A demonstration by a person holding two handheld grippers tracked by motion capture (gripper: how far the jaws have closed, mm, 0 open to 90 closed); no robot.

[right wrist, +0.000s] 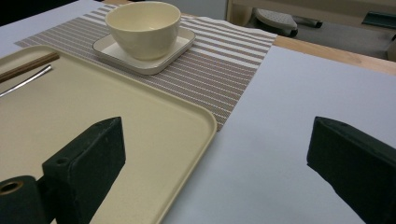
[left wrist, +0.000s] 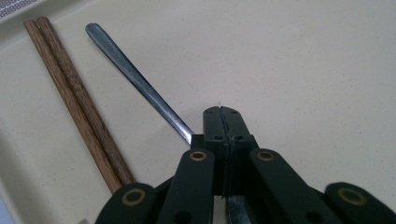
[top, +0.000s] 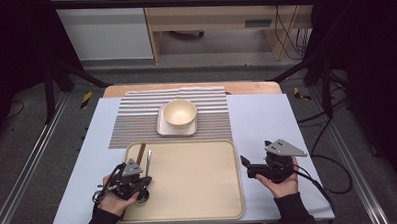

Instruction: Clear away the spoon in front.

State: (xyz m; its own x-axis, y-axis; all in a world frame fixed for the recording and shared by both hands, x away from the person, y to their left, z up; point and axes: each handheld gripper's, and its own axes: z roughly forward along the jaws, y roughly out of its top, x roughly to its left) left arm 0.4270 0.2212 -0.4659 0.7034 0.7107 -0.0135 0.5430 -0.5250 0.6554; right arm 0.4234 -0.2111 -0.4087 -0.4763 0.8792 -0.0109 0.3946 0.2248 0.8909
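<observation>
We have the left gripper [left wrist: 222, 114] clamped tight on the spoon [left wrist: 135, 77], near its bowl end, so the handle juts out over the tray [top: 199, 182] beside the chopsticks [left wrist: 74, 102]. Our right gripper [right wrist: 217, 154] waits with jaws wide and empty over the table beside the tray, likely kept clear until needed.

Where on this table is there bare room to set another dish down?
The tray is bare right of the spoon and chopsticks. The blue cover right of the striped mat is free. Crowded: the tray's left edge.
</observation>
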